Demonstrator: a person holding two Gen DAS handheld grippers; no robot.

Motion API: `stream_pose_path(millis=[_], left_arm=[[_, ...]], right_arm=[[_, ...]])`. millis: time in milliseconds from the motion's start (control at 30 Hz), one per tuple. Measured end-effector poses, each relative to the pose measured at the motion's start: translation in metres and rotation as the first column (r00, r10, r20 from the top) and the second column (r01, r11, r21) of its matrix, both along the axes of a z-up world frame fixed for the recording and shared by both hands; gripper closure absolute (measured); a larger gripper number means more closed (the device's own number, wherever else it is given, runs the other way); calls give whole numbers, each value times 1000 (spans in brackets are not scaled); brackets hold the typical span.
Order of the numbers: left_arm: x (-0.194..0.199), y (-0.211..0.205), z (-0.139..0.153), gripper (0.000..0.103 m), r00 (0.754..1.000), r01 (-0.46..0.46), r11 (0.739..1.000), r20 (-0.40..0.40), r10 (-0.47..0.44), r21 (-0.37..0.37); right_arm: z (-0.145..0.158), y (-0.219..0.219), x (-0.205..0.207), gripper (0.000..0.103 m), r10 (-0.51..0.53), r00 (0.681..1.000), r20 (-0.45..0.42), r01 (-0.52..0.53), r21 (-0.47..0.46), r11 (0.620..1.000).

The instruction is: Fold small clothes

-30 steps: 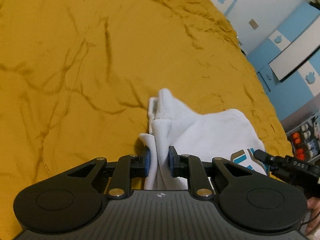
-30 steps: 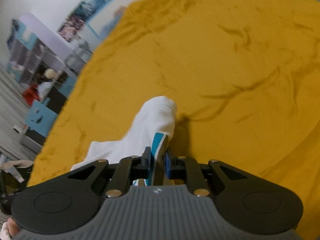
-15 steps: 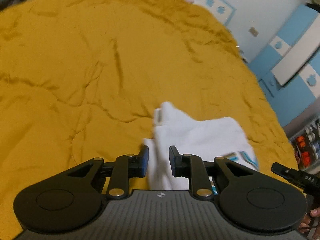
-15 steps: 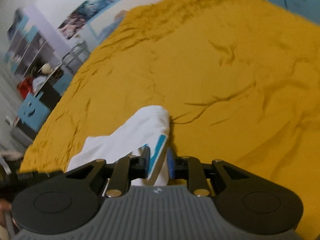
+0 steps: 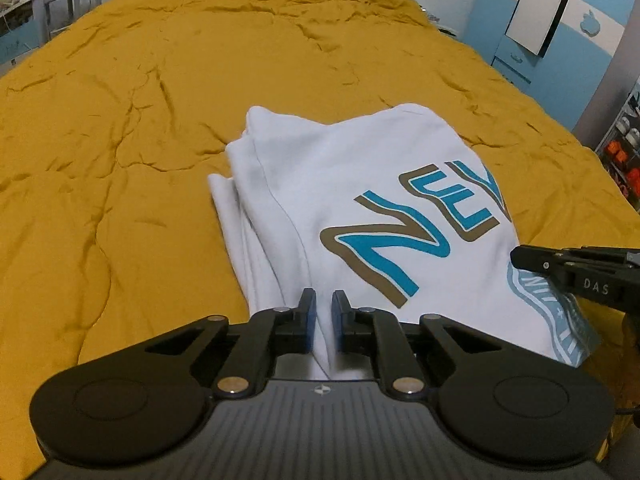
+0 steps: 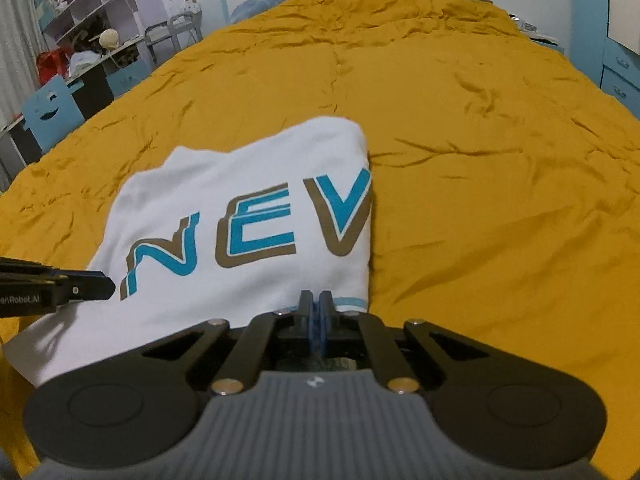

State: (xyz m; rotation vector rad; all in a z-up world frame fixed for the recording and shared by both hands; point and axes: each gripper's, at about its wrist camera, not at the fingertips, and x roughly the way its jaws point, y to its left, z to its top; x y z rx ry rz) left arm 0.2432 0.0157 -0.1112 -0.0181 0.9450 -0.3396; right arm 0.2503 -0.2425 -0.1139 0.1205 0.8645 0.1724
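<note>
A white T-shirt (image 5: 360, 184) with blue and brown letters lies partly folded on the yellow bedspread (image 5: 120, 140). My left gripper (image 5: 323, 308) pinches the near left edge of the shirt, jaws close together with cloth between them. My right gripper (image 6: 316, 312) is shut on the near right edge of the same shirt (image 6: 240, 200). The right gripper also shows at the right of the left wrist view (image 5: 568, 272), and the left gripper at the left of the right wrist view (image 6: 76, 288). Both hold the near edge slightly lifted.
The yellow bedspread (image 6: 480, 160) spreads wide on all sides of the shirt. Blue cabinets (image 5: 560, 40) stand past the bed's right side. A shelf and a desk with clutter (image 6: 80, 52) stand past its left side.
Both grippers have pulled back and apart with the shirt, which was bunched up and now lies spread flat with its letters showing. The right jaws have closed tighter.
</note>
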Motion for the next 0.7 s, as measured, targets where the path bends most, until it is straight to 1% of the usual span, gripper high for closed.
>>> stream_pose_path(millis=[100,200,300,467,567,600,700], left_arm=[[-5,0,7,88,1000,-13,1000,6,13,10],[-23,7,19,88,999,-18,1000,27,18,-9],[-44,11,33,88,998,3,1000,64,-1,-26],[-77,11,48,88,993,26,1000,117,-26,2],[-88,6,42,88,992,42,998,118,-48,51],[-89,6,37,88,993,47,997,105,-53,64],[-92,9,17,86,998,45,996,45,-49,75]], right_arm=[[6,1,-1,103,-11,1000,-3,11,-5,1000],[20,3,-12,103,-11,1000,23,11,-17,1000],[35,-3,-32,101,6,998,55,-6,-7,1000],[52,1,-70,98,58,993,99,-52,-68,996],[52,5,-85,95,77,992,102,-68,-88,994],[50,5,-87,91,85,992,91,-76,-91,993],[33,10,-93,90,94,995,31,-91,-101,991]])
